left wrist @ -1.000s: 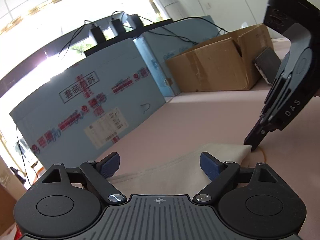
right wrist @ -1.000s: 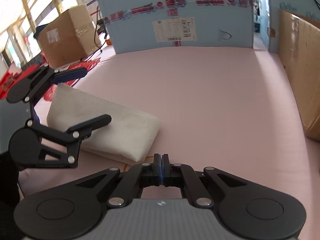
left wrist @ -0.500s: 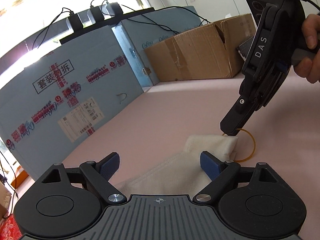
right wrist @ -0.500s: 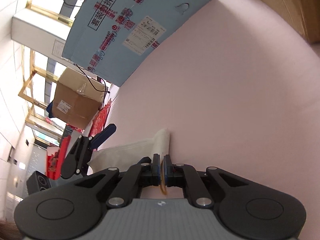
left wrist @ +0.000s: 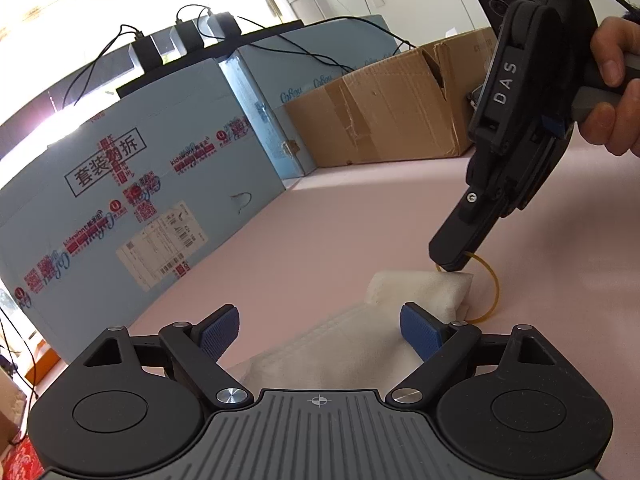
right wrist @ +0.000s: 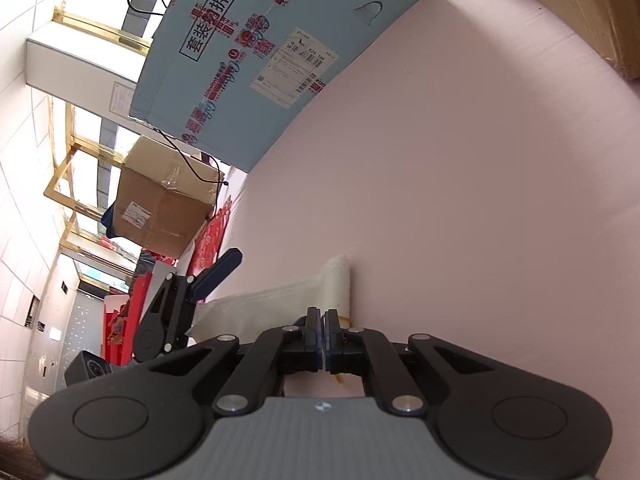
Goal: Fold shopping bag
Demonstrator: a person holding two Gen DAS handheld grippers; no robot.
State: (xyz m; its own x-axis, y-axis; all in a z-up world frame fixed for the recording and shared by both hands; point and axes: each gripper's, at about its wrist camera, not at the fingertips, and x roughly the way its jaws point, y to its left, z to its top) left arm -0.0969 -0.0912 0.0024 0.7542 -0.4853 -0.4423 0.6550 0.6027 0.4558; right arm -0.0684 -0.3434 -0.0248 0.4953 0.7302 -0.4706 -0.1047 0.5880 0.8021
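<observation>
**Rubber band pinched at the end of the folded bag**

In the left wrist view we see the folded shopping bag (left wrist: pixel 360 344), cream-white, lying on the pink table (left wrist: pixel 320 240) in the lower middle of the frame. Our left gripper (left wrist: pixel 320 326) sits low over it with its blue pads (left wrist: pixel 420 330) spread wide, one on each side of the bag, holding nothing. At centre right, our right gripper (left wrist: pixel 450 260) comes down tilted, its tip right at the bag's far end, and a yellow rubber band (left wrist: pixel 494 288) loops out from that tip. A hand (left wrist: pixel 612 92) grips its handle at the upper right edge.

In the right wrist view, our right gripper (right wrist: pixel 322 328) has its fingers pressed together in the lower middle, with bits of the yellow band (right wrist: pixel 339 378) showing just beside them. The bag (right wrist: pixel 288 300) lies just past the tip, left of centre. A blue carton (right wrist: pixel 260 60) stands at the upper left, and a brown cardboard box (left wrist: pixel 384 116) at upper right in the left view
</observation>
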